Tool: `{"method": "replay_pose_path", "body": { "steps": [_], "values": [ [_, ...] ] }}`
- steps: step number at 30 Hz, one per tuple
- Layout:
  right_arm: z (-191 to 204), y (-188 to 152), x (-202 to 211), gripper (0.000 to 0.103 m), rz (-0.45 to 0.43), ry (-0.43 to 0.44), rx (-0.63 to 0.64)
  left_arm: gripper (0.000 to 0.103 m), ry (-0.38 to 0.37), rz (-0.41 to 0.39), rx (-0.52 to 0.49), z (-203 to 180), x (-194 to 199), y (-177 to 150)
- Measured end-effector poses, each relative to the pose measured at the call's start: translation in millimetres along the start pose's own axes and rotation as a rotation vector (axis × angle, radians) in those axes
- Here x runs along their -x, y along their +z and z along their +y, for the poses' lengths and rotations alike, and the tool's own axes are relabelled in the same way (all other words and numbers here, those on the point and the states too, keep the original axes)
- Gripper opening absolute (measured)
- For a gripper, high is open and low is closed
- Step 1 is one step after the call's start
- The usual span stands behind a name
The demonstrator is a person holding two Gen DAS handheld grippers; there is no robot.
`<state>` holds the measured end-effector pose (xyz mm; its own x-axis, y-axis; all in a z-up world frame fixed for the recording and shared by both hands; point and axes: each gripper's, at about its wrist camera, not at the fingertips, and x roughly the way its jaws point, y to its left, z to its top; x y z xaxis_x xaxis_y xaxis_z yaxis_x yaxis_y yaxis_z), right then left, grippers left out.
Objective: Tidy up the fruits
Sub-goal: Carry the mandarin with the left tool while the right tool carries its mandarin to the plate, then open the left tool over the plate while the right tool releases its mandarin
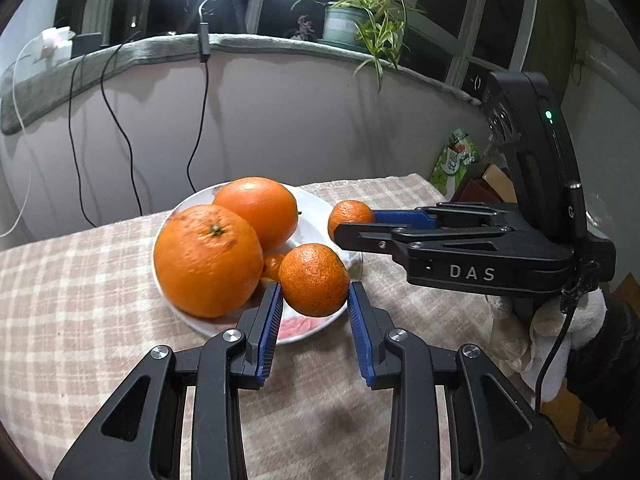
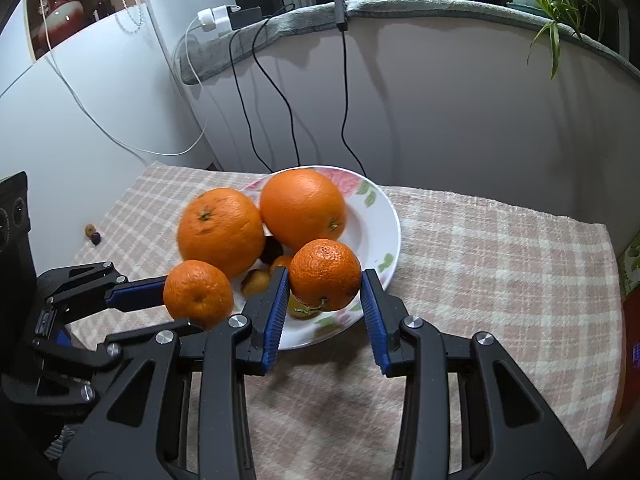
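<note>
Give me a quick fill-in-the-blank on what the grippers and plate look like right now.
1. The left gripper and the right gripper each clamp one small ____.
2. The plate holds ____ large oranges.
3. The plate sits on a checked ____.
Missing words: mandarin; two; cloth.

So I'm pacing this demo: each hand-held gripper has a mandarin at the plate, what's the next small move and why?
Probably lower both slightly and open. The left hand-held gripper holds a mandarin over the plate's near rim, and the right hand-held gripper holds another mandarin over its side of the plate, beside two large oranges. Neither mandarin looks set down yet.
</note>
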<state>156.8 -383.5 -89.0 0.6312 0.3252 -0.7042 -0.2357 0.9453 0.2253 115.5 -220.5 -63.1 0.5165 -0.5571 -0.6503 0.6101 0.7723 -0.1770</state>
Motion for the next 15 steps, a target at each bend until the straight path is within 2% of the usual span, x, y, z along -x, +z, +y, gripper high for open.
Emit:
{"method": "replay_pose_path", "body": {
  "steps": [15],
  "values": [
    [-19.6,2.7,-15.5,0.038,0.014,-0.031,-0.01,0.032,0.006,0.026,-0.021,-9.6,-18.8,4.0]
  ]
}}
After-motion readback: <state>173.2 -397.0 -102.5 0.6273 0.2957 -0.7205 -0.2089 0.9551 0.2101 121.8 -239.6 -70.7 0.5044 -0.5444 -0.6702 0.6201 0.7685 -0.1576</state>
